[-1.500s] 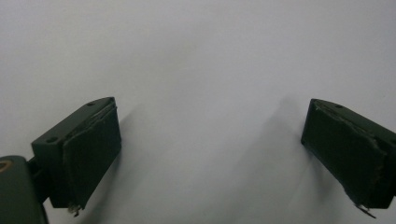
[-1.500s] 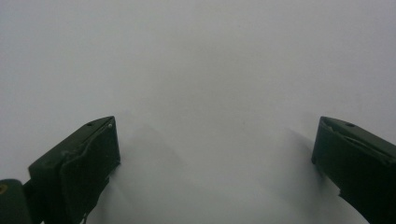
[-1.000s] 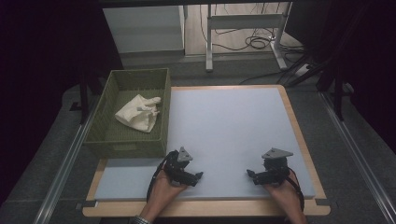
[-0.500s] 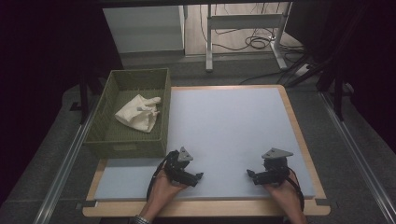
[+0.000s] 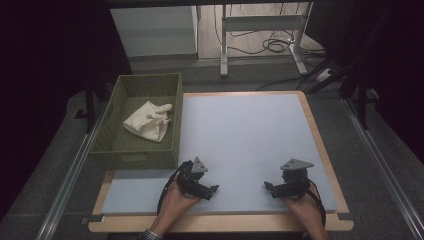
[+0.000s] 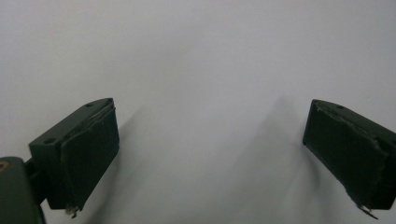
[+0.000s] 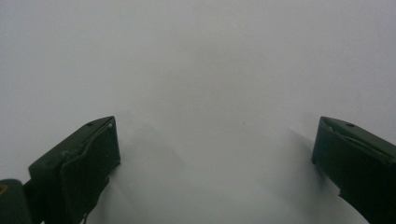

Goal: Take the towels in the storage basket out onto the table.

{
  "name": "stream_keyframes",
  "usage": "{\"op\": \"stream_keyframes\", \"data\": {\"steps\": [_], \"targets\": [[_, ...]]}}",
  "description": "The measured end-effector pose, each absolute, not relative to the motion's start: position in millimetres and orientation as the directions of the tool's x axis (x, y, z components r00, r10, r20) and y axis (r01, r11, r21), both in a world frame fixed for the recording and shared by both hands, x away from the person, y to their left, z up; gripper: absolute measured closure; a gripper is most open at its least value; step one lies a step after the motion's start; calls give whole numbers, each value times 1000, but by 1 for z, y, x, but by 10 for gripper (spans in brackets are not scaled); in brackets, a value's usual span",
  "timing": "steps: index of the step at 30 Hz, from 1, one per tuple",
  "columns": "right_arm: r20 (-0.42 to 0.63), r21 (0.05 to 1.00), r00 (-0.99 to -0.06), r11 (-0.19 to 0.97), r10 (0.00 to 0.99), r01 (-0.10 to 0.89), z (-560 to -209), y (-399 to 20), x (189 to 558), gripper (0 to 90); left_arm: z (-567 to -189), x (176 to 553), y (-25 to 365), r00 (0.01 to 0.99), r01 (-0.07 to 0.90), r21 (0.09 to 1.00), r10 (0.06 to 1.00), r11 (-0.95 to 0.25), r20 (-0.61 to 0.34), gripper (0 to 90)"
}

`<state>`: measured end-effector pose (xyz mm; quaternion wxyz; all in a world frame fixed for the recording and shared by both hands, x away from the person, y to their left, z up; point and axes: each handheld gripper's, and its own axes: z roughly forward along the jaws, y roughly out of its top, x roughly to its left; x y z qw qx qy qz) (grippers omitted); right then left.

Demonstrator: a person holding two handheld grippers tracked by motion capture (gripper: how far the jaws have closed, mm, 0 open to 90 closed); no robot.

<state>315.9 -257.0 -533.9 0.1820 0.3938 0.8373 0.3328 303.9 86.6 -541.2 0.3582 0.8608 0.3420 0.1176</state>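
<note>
Inside the basket (image 5: 116,102), well left of and beyond the left gripper (image 5: 214,189), lies the cloth (image 5: 148,121). Both it and the right gripper (image 5: 267,186) rest on the mat (image 5: 240,130), jaws wide apart, holding nothing.

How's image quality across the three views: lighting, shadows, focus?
High view: sharp, mat evenly lit, surroundings very dark, basket and cloth clear. Left gripper view: soft, low-contrast; left claw throws faint shadows on the mat. Right gripper view: the same, right claw with dim shadows.

Dim surroundings, evenly lit pale mat (image 5: 240,145); soft shadows beside the close, slightly blurred tongs; no glare.
</note>
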Motion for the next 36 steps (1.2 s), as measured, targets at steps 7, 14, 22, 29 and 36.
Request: {"op": "stream_keyframes", "data": {"steps": [7,14,22,29,36], "targets": [[-43,701,-624,468,780,538,-534,-257,316,9,-529,307,82,754,493,699,655,-517,-47,34],[-43,701,-624,468,781,538,-534,-257,316,9,-524,312,75,765,491,698,642,-522,-58,30],[-43,701,-624,468,780,538,-534,-257,316,9,-513,317,67,775,488,700,627,-521,-73,27],[-43,701,-624,468,780,537,-534,-257,316,9,-502,324,59,791,475,699,608,-534,-74,24],[-42,702,-623,467,781,538,-534,-257,316,9,-493,334,54,798,478,697,596,-534,-91,26]]}}
